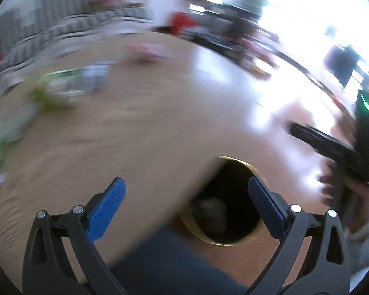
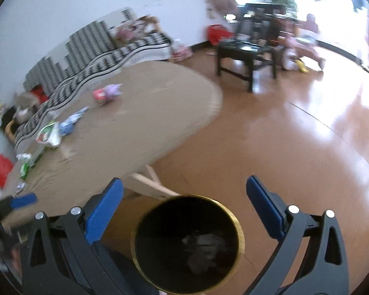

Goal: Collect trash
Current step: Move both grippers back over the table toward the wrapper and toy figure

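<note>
Right wrist view, left to right: wrappers still on the counter (image 2: 140, 113) along its far-left side. Red packet (image 2: 1, 170) off the left edge, surface under it unclear. Green-white scraps (image 2: 27, 164), then a white-green bag (image 2: 48, 135), a blue-white wrapper (image 2: 70, 123), and farther back a pink-purple packet (image 2: 108, 93). All lie well apart from the bin. Striped sofa (image 2: 86, 49) sits behind the counter.

Left gripper (image 1: 185, 211): fingers (image 1: 105, 211) spread wide, nothing between them. Its view is heavily motion-blurred; green and blue smears at the left are probably the same wrappers.

Bin (image 2: 187, 245): round, black inside, gold rim, on the floor (image 2: 295, 147) just beside the counter's near corner. Grey crumpled trash (image 2: 204, 248) lies at the bottom.

Right gripper (image 2: 184, 211): fingers (image 2: 265, 211) also wide apart, empty, framing the bin mouth from above.

Black low table (image 2: 246, 51) stands at the far right of the room by the bright window. In the left wrist view, the right gripper body and the hand (image 1: 356, 191) holding it show at the right edge.
</note>
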`<state>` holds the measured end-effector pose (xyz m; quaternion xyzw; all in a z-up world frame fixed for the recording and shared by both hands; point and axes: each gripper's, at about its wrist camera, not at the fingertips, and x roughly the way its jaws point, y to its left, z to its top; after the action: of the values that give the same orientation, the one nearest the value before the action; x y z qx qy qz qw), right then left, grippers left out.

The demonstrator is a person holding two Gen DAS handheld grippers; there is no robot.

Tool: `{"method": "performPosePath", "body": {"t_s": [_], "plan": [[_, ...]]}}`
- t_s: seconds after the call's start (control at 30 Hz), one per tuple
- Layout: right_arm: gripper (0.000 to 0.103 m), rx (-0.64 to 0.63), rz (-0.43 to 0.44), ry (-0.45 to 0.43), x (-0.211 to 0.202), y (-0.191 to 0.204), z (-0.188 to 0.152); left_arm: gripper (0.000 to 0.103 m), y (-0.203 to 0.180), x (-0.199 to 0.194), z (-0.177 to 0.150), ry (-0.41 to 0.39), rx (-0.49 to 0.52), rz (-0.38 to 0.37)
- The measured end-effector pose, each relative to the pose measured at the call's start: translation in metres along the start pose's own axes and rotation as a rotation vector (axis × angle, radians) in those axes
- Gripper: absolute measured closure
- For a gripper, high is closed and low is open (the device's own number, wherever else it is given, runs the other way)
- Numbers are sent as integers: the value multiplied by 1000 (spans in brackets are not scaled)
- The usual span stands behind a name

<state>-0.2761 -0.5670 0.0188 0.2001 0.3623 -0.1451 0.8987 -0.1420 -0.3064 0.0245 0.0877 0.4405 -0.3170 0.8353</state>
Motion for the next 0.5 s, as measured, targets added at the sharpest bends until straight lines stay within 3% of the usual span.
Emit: {"method": "performPosePath", "body": {"t_s": [0.13, 0.23, 0.3, 0.37, 0.5], "plan": [[6, -114, 61, 26, 29, 63, 18, 6, 107, -26, -12, -7, -189, 229], [6, -216, 112, 48, 48, 121, 28, 6, 171, -47, -25, 9, -296, 333], [6, -267, 122, 60, 58, 148, 32, 6, 196, -51, -29, 32, -291, 379], [6, -321, 109, 65, 68, 175, 42, 6, 216, -53, -30, 55, -248, 398], [6, -381, 33, 40, 87, 204, 70, 6, 249, -57, -24, 80, -189, 333]]}}
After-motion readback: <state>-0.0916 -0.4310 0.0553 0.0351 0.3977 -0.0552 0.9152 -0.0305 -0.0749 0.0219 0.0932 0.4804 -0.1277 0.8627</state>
